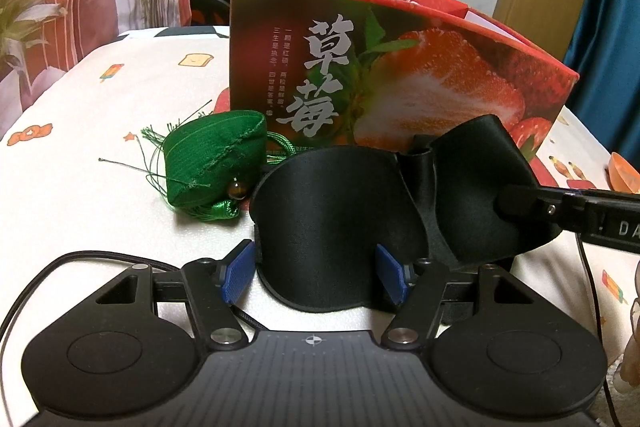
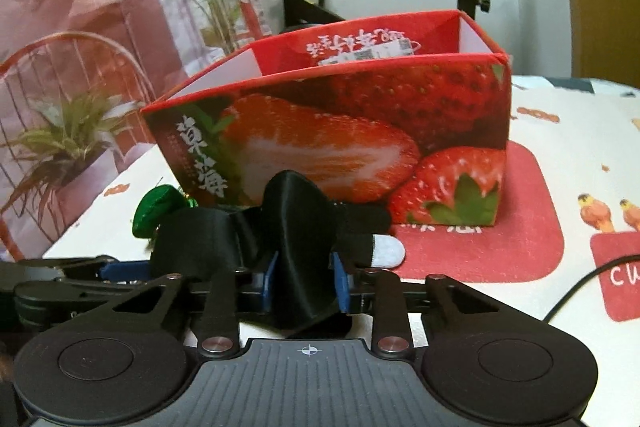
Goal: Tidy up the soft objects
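Left wrist view: straddling one lobe of the black satin sleep mask (image 1: 332, 227) with the left hand-held gripper (image 1: 316, 273), blue pads set wide at either edge, not yet pinching. Reaching in from the right, the right hand-held gripper (image 1: 520, 199) clamping the mask's other lobe. Lying just beside on the printed tabletop (image 1: 100, 155): a green stitched fabric pouch with tassel (image 1: 212, 163), before the red strawberry-printed cardboard box (image 1: 400, 83).

Right wrist view: pinching a folded lobe of the mask (image 2: 296, 247) between narrow pads of the right hand-held gripper (image 2: 304, 281), the open box (image 2: 360, 131) just behind. Judging the step: gathering the mask for boxing. Next calling for lifting over the box's rim.
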The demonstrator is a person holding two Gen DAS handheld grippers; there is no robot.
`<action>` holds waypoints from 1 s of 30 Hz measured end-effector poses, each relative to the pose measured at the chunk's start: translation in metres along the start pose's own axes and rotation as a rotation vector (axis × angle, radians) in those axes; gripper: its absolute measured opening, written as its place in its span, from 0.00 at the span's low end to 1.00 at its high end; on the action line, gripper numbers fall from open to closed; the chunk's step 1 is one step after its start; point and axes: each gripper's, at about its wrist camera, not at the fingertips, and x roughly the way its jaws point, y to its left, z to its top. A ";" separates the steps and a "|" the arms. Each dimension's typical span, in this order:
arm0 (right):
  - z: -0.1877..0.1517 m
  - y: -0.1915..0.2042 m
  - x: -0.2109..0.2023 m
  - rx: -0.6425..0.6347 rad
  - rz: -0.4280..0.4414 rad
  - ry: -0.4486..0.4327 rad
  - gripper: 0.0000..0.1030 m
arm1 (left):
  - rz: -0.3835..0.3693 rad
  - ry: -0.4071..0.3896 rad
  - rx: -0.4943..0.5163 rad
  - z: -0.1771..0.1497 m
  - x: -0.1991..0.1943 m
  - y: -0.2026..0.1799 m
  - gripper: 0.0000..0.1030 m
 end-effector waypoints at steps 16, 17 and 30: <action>-0.005 -0.009 0.005 0.026 -0.033 0.049 0.25 | -0.062 0.021 -0.111 0.009 0.000 0.019 0.68; -0.006 -0.010 0.006 0.029 -0.035 0.056 0.25 | -0.070 0.021 -0.136 0.010 0.000 0.023 0.68; -0.005 -0.013 0.001 0.033 -0.035 0.067 0.24 | -0.131 -0.006 -0.141 0.014 -0.007 0.017 0.22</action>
